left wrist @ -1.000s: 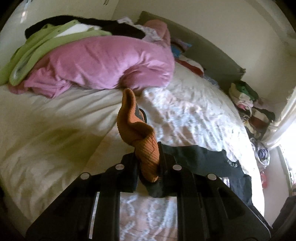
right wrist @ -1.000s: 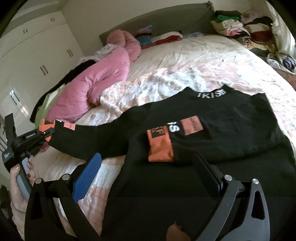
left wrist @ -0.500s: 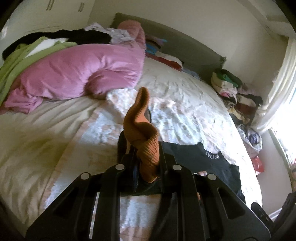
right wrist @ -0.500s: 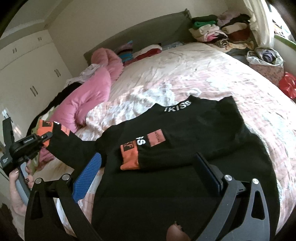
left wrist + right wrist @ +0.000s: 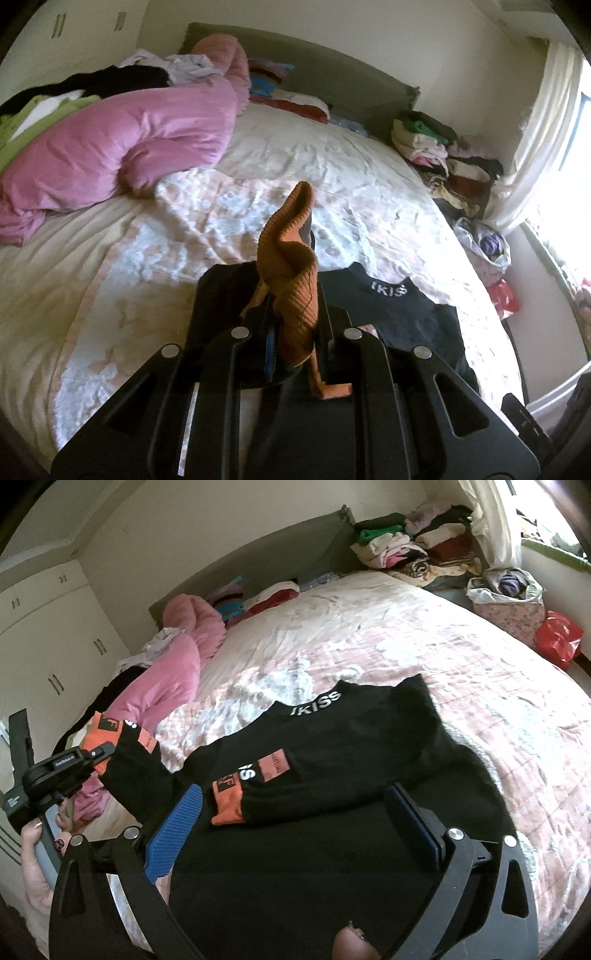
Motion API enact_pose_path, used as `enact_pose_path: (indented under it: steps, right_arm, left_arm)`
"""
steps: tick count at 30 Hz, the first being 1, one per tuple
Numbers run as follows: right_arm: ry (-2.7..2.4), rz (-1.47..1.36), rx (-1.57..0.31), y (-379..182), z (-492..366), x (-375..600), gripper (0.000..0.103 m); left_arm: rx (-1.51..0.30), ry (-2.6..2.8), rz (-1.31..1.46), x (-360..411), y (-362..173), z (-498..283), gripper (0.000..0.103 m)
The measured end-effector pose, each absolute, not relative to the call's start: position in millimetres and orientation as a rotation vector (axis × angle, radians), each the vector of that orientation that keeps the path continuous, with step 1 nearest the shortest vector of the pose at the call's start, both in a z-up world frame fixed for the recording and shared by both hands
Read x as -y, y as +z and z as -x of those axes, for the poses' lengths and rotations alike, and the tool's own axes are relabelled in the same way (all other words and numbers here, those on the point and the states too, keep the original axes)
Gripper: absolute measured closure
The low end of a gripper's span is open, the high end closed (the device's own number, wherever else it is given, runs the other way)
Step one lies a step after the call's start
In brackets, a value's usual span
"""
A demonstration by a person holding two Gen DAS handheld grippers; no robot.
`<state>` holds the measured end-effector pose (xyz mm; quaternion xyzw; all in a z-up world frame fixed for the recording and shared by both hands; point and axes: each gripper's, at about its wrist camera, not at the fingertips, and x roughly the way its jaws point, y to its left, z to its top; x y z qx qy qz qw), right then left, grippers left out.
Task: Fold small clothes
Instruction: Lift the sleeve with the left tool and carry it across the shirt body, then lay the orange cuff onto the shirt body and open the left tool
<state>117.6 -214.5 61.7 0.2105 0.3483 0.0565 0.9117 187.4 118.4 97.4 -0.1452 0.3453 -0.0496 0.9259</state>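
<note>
A black sweatshirt (image 5: 369, 746) with a white "KISS" collar and orange cuffs lies flat on the bed. One sleeve is folded across its chest, orange cuff (image 5: 227, 803) at the left. My left gripper (image 5: 293, 325) is shut on the other sleeve's orange cuff (image 5: 291, 273), which sticks up between the fingers; in the right wrist view it (image 5: 88, 760) holds that sleeve lifted off the bed at the left. My right gripper (image 5: 295, 816) is open and empty above the sweatshirt's lower part. The sweatshirt collar (image 5: 388, 291) shows in the left wrist view.
A pink duvet (image 5: 122, 147) and green and black clothes (image 5: 55, 103) lie piled at the bed's far left. Folded clothes (image 5: 413, 542) are stacked by the headboard's right end. A bag (image 5: 506, 598) and red bag (image 5: 557, 638) sit beside the bed. White wardrobes (image 5: 48, 635) stand left.
My left gripper has carried the orange cuff inward toward the sweatshirt's body, so the sleeve now bends and lifts. My right gripper has drawn back slightly and stays open.
</note>
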Motion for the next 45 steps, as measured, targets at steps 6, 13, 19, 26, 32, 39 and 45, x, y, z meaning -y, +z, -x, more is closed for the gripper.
enact_pose_path:
  steps: [6, 13, 19, 26, 32, 39, 45]
  right_arm:
    - [0.073, -0.46, -0.704, 61, -108, 237, 0.004]
    - [0.031, -0.477, -0.701, 56, -101, 255, 0.004]
    - [0.003, -0.484, -0.7, 54, -97, 264, 0.004]
    - [-0.023, -0.501, -0.703, 47, -93, 277, 0.004]
    - [-0.038, -0.514, -0.701, 45, -90, 286, 0.004]
    - [-0.064, -0.522, -0.716, 35, -92, 293, 0.004]
    - [-0.065, -0.524, -0.725, 30, -96, 294, 0.004]
  left_arm:
    - [-0.722, -0.133, 0.275, -97, 97, -193, 0.094]
    - [-0.742, -0.176, 0.233, -68, 94, -199, 0.094]
    - [-0.76, -0.218, 0.202, -42, 88, -205, 0.094]
    - [-0.797, -0.26, 0.166, -5, 75, -215, 0.094]
    - [-0.837, -0.302, 0.131, 26, 62, -221, 0.094]
    - [-0.893, -0.346, 0.085, 59, 40, -228, 0.094]
    - [-0.941, -0.383, 0.053, 77, 20, -231, 0.094]
